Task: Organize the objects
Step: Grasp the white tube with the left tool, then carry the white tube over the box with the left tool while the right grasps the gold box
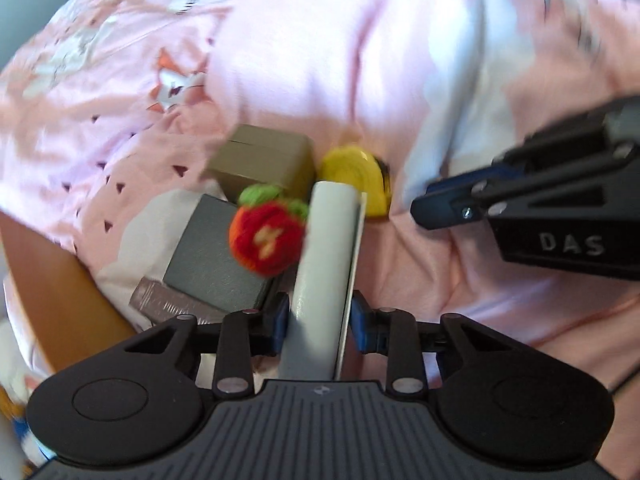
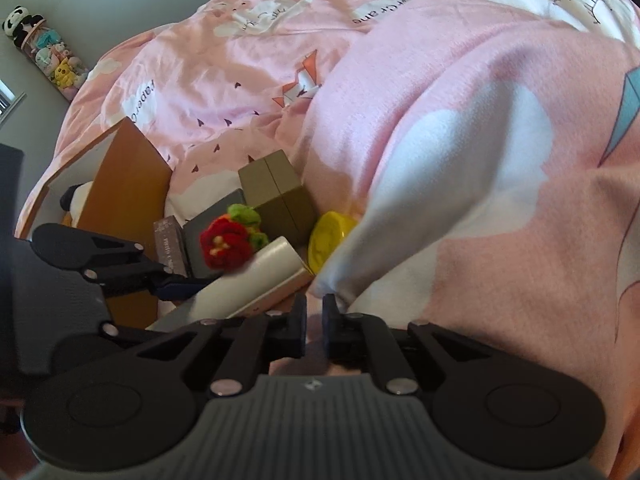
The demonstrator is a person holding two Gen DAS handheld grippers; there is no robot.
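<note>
Left claw (image 1: pixel 318 326) is clamped on the pale grey box (image 1: pixel 326 264), right beside the knitted strawberry (image 1: pixel 266 236) on the bed. Sloppy lift could knock that strawberry rolling. Right claw (image 2: pixel 314 322) hangs closed and empty over the pink duvet (image 2: pixel 460 160).

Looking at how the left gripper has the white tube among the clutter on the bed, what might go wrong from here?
1. The white tube sits between the left gripper fingers near one end only, so it may tilt or slip.
2. The knitted red flower touches the tube's side; moving the tube could drag or knock it off the grey box.
3. The right gripper is closed at the pink blanket; loose fabric could slide over the yellow object.
</note>
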